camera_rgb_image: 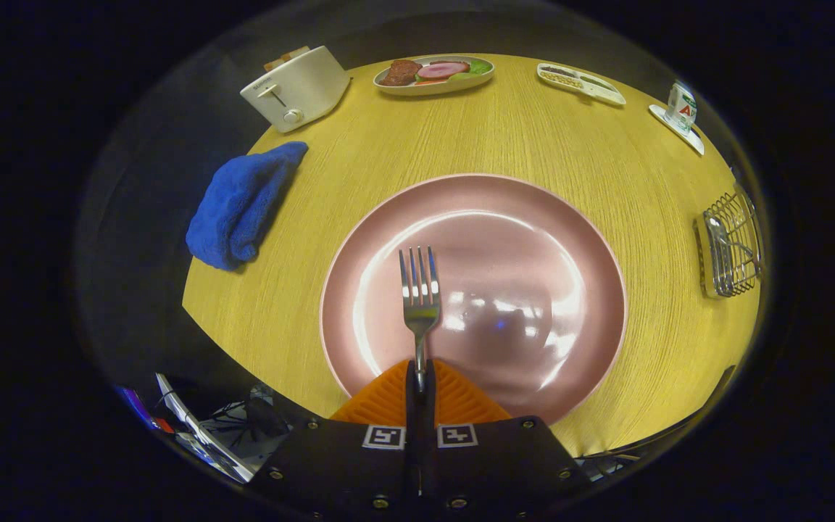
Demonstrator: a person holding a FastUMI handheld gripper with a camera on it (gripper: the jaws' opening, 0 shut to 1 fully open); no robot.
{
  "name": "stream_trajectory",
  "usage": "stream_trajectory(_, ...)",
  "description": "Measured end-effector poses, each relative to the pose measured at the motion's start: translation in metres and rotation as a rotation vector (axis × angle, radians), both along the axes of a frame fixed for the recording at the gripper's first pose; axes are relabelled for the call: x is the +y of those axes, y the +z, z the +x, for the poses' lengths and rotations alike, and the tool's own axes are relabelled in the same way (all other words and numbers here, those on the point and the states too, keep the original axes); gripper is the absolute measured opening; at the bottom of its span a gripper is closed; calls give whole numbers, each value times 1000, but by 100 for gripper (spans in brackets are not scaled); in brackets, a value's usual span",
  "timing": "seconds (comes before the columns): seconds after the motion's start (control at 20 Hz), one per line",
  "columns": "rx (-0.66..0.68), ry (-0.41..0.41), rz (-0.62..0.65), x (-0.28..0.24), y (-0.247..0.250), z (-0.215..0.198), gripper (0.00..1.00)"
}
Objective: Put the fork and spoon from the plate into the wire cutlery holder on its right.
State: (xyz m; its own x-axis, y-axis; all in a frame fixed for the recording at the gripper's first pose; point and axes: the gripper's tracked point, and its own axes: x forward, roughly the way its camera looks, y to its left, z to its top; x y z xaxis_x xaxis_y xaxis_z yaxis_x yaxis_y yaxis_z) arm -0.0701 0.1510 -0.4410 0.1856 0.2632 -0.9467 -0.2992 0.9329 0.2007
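Your gripper point(419, 377) is clamped on the fork point(419, 301) above the plate point(533, 217); next, carry it right to the cutlery holder point(733, 250).

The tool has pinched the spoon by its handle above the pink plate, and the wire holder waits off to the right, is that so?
Not quite: the gripper view shows the tool pinching a fork, four tines pointing ahead, not a spoon. The pink plate and wire holder are as you say.

A round yellow wood-grain table point(504, 145) under bright overhead light; dark booth cloth point(149, 167) beyond its far edge; cables and clutter point(229, 424) below the near rim.
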Motion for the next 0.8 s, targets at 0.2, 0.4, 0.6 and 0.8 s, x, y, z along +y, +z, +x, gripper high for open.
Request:
stream_trajectory(0.2,-7,-11,10,0,4,4,2)
stream_trajectory(0.4,-6,-17,28,0,6,5,2)
stream_trajectory(0.6,-4,-24,45,0,10,5,2)
stream_trajectory(0.8,-15,-37,58,-5,19,10,2)
